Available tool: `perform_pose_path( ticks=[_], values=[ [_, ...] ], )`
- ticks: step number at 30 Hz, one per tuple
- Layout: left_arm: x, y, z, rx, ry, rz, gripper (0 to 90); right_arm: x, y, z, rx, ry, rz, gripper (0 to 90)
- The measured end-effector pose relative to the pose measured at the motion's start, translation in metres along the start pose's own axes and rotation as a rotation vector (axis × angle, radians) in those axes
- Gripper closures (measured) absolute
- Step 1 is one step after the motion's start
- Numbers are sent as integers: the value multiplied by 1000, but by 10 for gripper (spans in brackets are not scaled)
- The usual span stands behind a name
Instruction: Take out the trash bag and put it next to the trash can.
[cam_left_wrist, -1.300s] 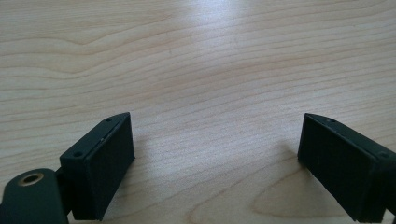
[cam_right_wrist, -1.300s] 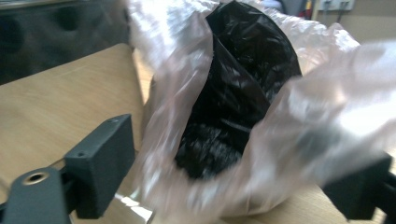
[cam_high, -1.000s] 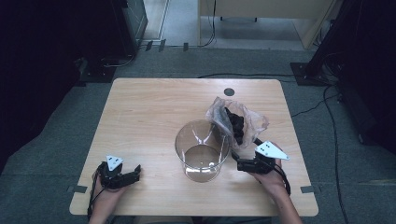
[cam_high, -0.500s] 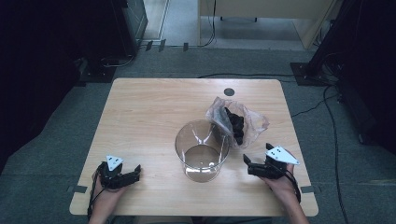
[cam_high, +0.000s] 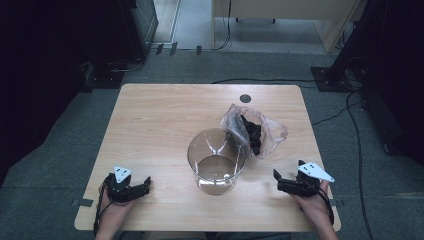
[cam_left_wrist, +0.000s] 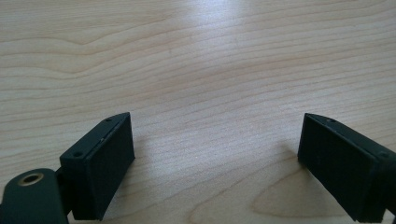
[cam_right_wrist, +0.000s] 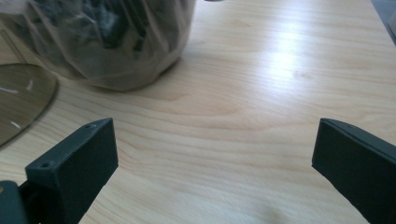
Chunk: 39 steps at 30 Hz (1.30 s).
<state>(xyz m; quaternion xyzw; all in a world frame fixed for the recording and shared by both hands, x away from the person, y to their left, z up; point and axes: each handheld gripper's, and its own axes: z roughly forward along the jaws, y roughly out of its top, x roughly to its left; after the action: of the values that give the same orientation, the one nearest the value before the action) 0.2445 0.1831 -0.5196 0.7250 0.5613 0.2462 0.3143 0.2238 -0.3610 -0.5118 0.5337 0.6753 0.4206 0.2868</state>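
A clear glass bowl (cam_high: 216, 161) stands upright on the wooden surface (cam_high: 160, 125), a little toward the near edge and about midway across, its wide mouth facing up and nothing inside it that can be made out. Touching its far right rim is a thin, crumpled clear plastic bag (cam_high: 254, 131) that leans toward the bowl; its long axis runs roughly from the far edge toward the near right, and it holds a heap of small dark pieces (cam_high: 251, 134) whose kind cannot be told. In the right gripper view the bag's bulging side sits on the wood just beyond the fingers, with the bowl's curved wall at the left edge. The left gripper (cam_high: 142, 183) rests near the near left corner, well apart from the bowl, pointing right toward it, its fingers (cam_left_wrist: 100, 163) spread wide over bare wood with nothing between them. The right gripper (cam_high: 278, 179) lies near the near right corner, pointing left toward the bowl, its fingers (cam_right_wrist: 74, 165) likewise spread wide and empty. A small dark round hole (cam_high: 245, 98) marks the far side of the surface.
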Motion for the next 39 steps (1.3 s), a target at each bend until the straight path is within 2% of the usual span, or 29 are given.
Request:
perform_pose_path(
  ticks=[14, 27, 33, 39],
  values=[
    [0, 0, 0, 0, 0, 0, 106, -17, -15, -13, 53, -62, 26, 2],
    [0, 0, 0, 0, 0, 1, 106, -29, -26, -29, 98, -90, 73, 2],
    [0, 0, 0, 0, 0, 0, 106, -33, -29, -33, 156, -100, 110, 3],
    [0, 0, 0, -1, 0, -1, 106, -34, -33, -37, 201, -103, 121, 2]
  ],
)
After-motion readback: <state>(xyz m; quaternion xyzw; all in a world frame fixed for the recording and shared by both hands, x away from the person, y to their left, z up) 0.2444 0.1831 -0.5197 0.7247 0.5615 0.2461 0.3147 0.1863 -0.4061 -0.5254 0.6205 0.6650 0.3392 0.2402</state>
